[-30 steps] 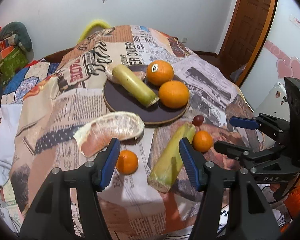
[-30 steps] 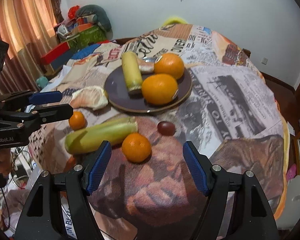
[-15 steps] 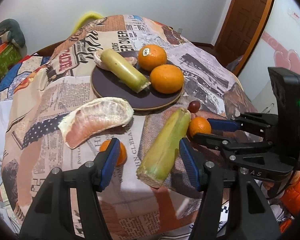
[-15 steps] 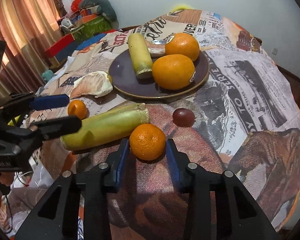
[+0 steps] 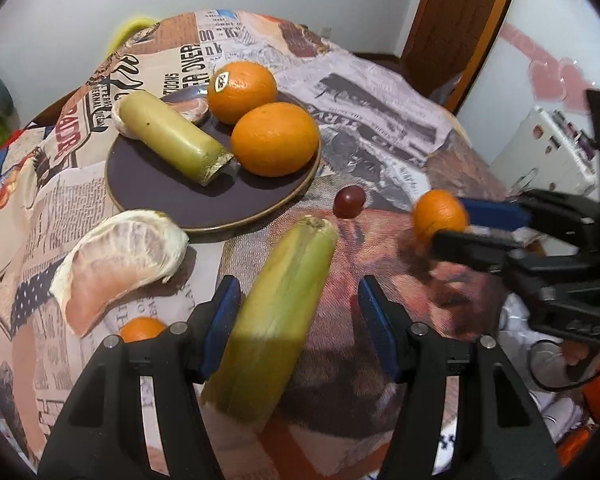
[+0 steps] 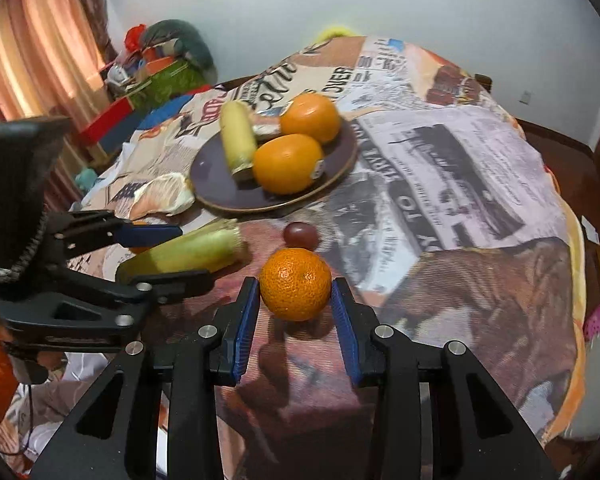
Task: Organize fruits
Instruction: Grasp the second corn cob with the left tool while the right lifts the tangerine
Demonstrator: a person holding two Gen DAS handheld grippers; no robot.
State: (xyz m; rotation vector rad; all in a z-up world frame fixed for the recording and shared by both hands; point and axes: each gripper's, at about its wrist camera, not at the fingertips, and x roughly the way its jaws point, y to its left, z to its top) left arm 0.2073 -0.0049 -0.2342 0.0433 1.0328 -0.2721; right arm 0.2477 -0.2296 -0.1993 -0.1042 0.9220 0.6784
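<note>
My right gripper (image 6: pixel 296 312) is squeezing a small tangerine (image 6: pixel 295 284) between its blue pads, lifting it clear of the tablecloth (image 6: pixel 480 240). My left gripper (image 5: pixel 298 316) is hanging spread wide around the green stalk (image 5: pixel 278 312). Farther off, the dark plate (image 5: pixel 156 196) is holding two oranges (image 5: pixel 275 145) and a shorter stalk (image 5: pixel 168 136).

Small mandarin (image 5: pixel 142 329) half hidden behind left tool (image 5: pixel 300 330)

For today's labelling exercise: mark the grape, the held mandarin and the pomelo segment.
grape (image 5: pixel 349 206): left wrist view, centre of skin.
mandarin (image 6: pixel 295 283): right wrist view, front peel.
pomelo segment (image 5: pixel 120 254): left wrist view, pink flesh.
</note>
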